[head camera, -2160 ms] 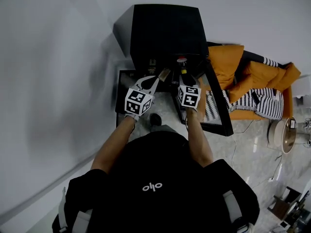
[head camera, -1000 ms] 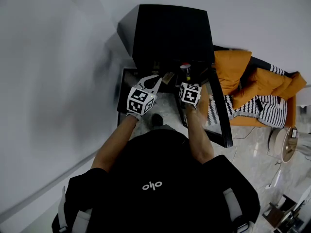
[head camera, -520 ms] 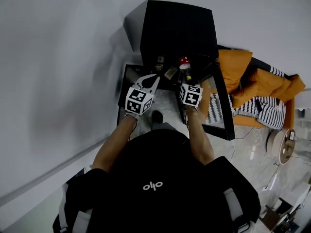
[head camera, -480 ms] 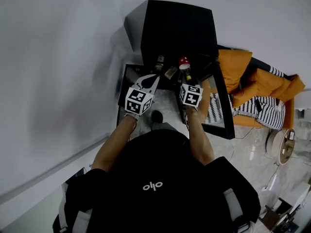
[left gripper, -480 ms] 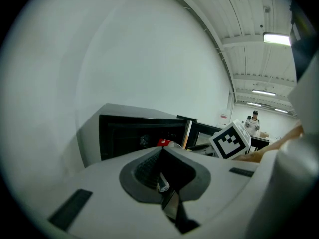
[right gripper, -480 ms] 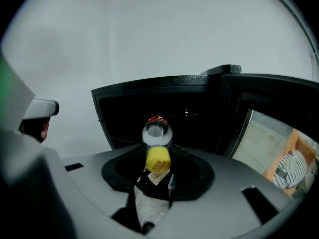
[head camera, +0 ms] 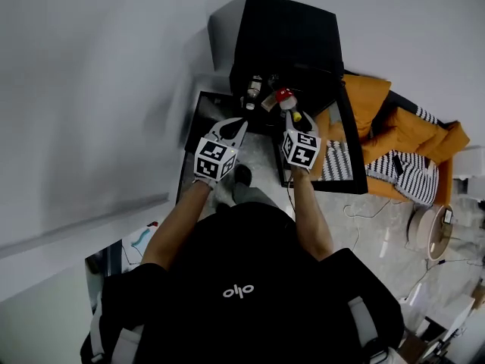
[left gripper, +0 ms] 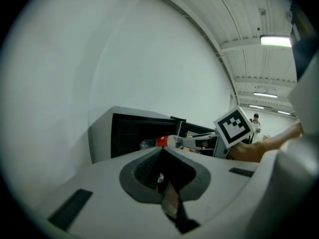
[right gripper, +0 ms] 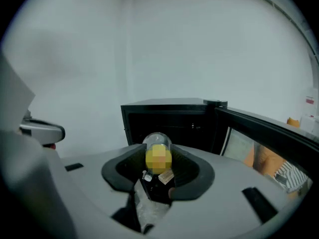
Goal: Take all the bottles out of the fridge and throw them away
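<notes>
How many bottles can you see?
2. One bottle with a red label is clamped in the right gripper, just outside the fridge. A second bottle seems to stand at the fridge's opening. More may hide in the dark inside.

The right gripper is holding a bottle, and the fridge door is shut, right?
Not shut: the fridge door is open, swung out to the right, as the right gripper view shows. The right gripper does hold a bottle.
</notes>
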`<state>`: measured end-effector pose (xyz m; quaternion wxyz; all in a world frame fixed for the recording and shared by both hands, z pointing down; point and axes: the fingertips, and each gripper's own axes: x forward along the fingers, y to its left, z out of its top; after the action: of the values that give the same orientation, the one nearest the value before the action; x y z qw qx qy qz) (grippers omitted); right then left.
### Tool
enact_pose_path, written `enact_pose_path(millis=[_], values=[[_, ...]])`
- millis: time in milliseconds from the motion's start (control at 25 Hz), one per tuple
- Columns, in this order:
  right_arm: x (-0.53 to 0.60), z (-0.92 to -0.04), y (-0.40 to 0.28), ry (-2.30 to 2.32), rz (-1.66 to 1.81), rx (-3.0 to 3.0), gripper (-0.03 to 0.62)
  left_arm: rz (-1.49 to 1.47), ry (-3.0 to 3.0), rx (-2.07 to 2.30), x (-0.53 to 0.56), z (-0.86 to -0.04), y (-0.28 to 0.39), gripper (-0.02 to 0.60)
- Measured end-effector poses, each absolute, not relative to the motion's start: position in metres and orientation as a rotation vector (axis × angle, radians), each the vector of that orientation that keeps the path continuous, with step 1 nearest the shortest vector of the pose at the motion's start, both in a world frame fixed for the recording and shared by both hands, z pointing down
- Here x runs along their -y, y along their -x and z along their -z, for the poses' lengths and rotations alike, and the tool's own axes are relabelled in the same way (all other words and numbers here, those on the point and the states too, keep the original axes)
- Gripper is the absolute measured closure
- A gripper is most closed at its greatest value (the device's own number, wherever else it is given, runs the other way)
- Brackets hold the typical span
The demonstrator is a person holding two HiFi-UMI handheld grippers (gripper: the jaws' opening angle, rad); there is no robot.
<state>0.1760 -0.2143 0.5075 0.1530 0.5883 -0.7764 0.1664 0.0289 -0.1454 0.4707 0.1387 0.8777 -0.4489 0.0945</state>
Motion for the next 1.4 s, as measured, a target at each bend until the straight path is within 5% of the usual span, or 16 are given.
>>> enact_pose_path(millis=[680, 1400], values=[[0.114, -0.513, -0.092, -1.404, -0.407, 2.343, 0.442, -0.203, -2.398, 1.559, 0.027, -0.466, 0.049, 0.58], [0.136, -0.53, 0.059, -0.966, -0.346, 2.463, 0.442, -0.229, -2.142, 1.839, 0.018, -0.48, 0.141, 0.58]])
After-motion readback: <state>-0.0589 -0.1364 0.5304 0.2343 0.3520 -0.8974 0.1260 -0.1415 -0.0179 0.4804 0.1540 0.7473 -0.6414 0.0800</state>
